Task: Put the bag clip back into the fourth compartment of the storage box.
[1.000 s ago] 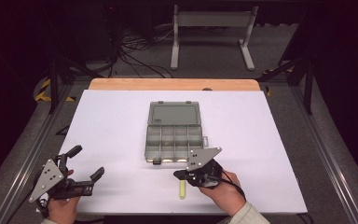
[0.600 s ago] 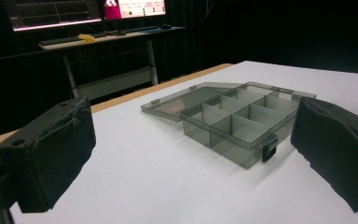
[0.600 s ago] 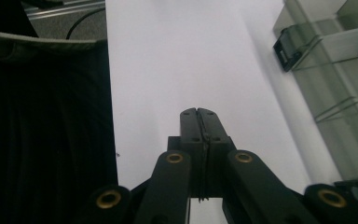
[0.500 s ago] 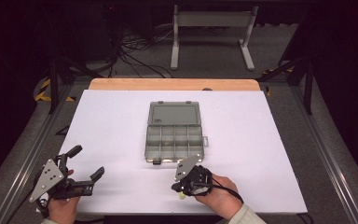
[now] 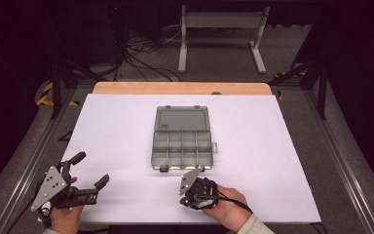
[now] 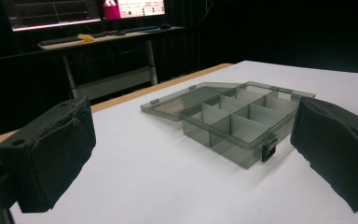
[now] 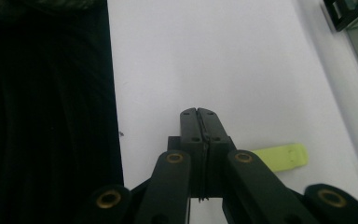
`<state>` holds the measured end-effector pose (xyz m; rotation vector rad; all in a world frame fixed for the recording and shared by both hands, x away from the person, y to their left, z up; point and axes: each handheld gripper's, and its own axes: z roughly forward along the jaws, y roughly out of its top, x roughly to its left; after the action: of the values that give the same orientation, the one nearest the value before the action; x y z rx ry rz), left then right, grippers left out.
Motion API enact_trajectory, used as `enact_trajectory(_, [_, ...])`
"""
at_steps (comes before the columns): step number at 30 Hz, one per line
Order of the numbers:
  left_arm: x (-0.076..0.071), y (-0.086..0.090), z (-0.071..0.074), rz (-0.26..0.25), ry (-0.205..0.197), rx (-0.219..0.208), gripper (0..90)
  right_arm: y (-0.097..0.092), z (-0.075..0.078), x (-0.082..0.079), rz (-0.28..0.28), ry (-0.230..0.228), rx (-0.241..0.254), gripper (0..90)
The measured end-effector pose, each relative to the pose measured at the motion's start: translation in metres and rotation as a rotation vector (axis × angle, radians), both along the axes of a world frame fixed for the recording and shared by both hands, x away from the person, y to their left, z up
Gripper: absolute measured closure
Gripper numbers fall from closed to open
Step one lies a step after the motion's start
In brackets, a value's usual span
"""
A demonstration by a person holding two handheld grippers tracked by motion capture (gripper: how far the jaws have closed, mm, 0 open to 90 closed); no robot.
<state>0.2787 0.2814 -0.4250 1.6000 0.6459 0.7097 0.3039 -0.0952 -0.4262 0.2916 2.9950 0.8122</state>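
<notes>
A white table filled the high view, with a person's two hands at its near edge, each holding a gripper. In the middle of the table lay a smoky clear plastic box, its lid folded flat open on the far side and its divided compartments facing up. The left gripper rested near the table's front left corner, well apart from the box, its jaws spread wide with nothing between them. The left gripper view looked low across the table between those two black padded jaws and showed the box from the side: the thin walls between compartments, a small dark latch on its near corner, and the lid lying flat behind. It also showed a desk with lit screens in the dark room beyond. The right gripper sat just in front of the box, near the table's front edge, tilted down toward the surface. The right gripper view showed its jaws pressed fully together with nothing gripped, hovering over the white surface, and, just beside them and partly hidden behind, a small yellow-green strip lying flat on the table. In that view, a corner of the box appeared at the upper right.
</notes>
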Motion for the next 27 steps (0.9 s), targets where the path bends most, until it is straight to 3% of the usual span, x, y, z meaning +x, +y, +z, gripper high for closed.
enact_trajectory(10, [0.000, 0.000, 0.000, -0.003, 0.000, 0.003, 0.7, -0.003, -0.004, 0.000, -0.019, 0.031, -0.025, 90.0])
enact_trajectory(27, [0.000, 0.000, 0.000, -0.003, -0.003, 0.010, 0.8, -0.029, -0.003, 0.002, -0.079, 0.030, -0.028, 90.0])
